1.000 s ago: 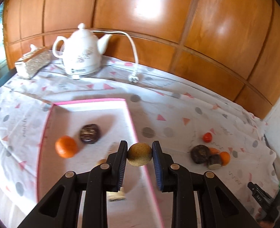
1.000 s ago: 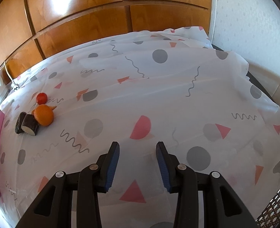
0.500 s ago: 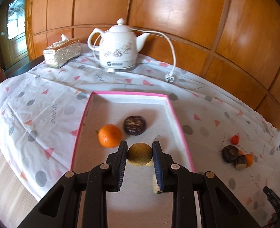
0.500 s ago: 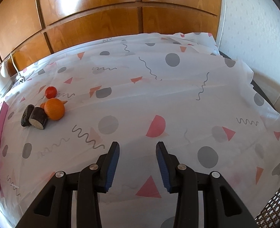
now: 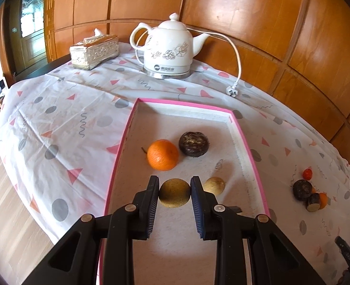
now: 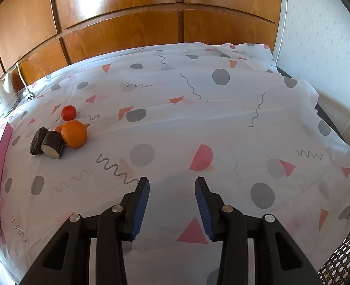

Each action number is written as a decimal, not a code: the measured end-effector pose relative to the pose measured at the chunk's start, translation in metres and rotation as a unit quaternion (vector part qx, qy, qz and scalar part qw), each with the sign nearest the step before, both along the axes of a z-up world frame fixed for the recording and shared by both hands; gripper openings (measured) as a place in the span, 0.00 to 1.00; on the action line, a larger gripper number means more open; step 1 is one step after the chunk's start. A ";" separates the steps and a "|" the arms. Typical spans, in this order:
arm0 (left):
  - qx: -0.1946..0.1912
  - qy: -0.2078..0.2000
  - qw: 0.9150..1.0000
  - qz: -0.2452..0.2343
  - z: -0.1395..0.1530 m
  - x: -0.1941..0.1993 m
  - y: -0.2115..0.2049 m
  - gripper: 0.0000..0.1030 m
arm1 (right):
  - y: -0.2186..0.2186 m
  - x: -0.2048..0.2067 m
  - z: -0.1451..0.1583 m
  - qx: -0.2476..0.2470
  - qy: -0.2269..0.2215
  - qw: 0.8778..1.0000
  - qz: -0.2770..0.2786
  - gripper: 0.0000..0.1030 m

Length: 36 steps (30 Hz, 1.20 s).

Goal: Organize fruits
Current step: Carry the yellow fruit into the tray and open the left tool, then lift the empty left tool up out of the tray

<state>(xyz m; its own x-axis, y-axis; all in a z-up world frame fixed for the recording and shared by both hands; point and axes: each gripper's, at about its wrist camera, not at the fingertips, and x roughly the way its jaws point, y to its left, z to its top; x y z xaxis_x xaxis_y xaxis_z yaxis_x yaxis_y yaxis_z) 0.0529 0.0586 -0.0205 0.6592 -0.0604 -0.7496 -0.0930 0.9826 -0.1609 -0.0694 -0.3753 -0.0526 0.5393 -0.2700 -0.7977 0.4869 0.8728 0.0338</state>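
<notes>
While the yellow-brown fruit (image 5: 174,192) sits pinched between the nearly closed jaws of the left gripper (image 5: 174,187), above the pink-rimmed tray (image 5: 118,156) floor, lower it until it rests, then release beside the orange (image 5: 162,154), clear of the pale fruit (image 5: 214,185). Right gripper (image 6: 172,190) hangs parted, holding nothing; 4 pieces or so wait on the cloth (image 6: 175,123).

The left gripper (image 5: 174,190) points steeply downward over the near half of the pink-rimmed tray (image 5: 118,161), its blue-padded fingers (image 5: 152,204) pressed against both sides of a round yellow-brown fruit (image 5: 174,192). The right gripper (image 6: 172,207) tilts downward over the tablecloth (image 6: 222,118) toward the table's right end, its jaws parted with nothing between them.
</notes>
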 end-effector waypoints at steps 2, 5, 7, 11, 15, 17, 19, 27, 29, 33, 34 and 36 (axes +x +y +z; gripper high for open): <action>0.001 0.001 1.000 0.002 -0.001 -0.001 0.002 0.32 | 0.000 0.000 -0.001 0.001 0.001 1.000 0.001 0.39; -0.003 -0.002 1.000 0.008 -0.003 -0.006 0.006 0.46 | 0.001 0.000 -0.001 0.002 0.002 1.000 0.002 0.39; -0.002 -0.002 1.000 0.014 -0.003 -0.007 0.008 0.51 | 0.002 0.001 -0.002 0.004 0.003 1.000 0.004 0.39; -0.004 -0.001 1.000 0.015 -0.003 -0.012 0.009 0.51 | 0.003 0.002 -0.004 0.007 0.005 1.000 0.008 0.39; -0.003 -0.011 1.000 -0.001 0.001 -0.021 0.004 0.58 | 0.005 0.004 -0.002 0.010 0.003 1.000 0.015 0.39; -0.007 -0.016 1.000 -0.010 0.003 -0.025 0.001 0.63 | 0.008 0.006 -0.001 0.012 0.002 1.000 0.022 0.39; -0.002 -0.020 1.000 -0.017 0.005 -0.027 -0.003 0.63 | 0.010 0.009 0.000 0.016 0.002 0.999 0.029 0.39; -0.007 -0.017 1.000 -0.022 0.005 -0.032 -0.006 0.66 | 0.025 0.032 0.010 0.035 -0.006 0.997 0.069 0.39; -0.008 -0.016 1.000 -0.018 0.004 -0.033 -0.004 0.66 | 0.029 0.038 0.012 0.040 -0.008 0.996 0.077 0.39; -0.010 -0.018 1.000 -0.013 0.005 -0.034 -0.001 0.66 | 0.037 0.053 0.021 0.042 -0.015 0.994 0.096 0.39; -0.011 -0.018 1.000 -0.012 0.005 -0.035 0.000 0.67 | 0.038 0.057 0.023 0.044 -0.016 0.994 0.100 0.39; -0.011 -0.019 1.000 -0.010 0.005 -0.036 0.001 0.68 | 0.042 0.064 0.027 0.047 -0.020 0.993 0.108 0.39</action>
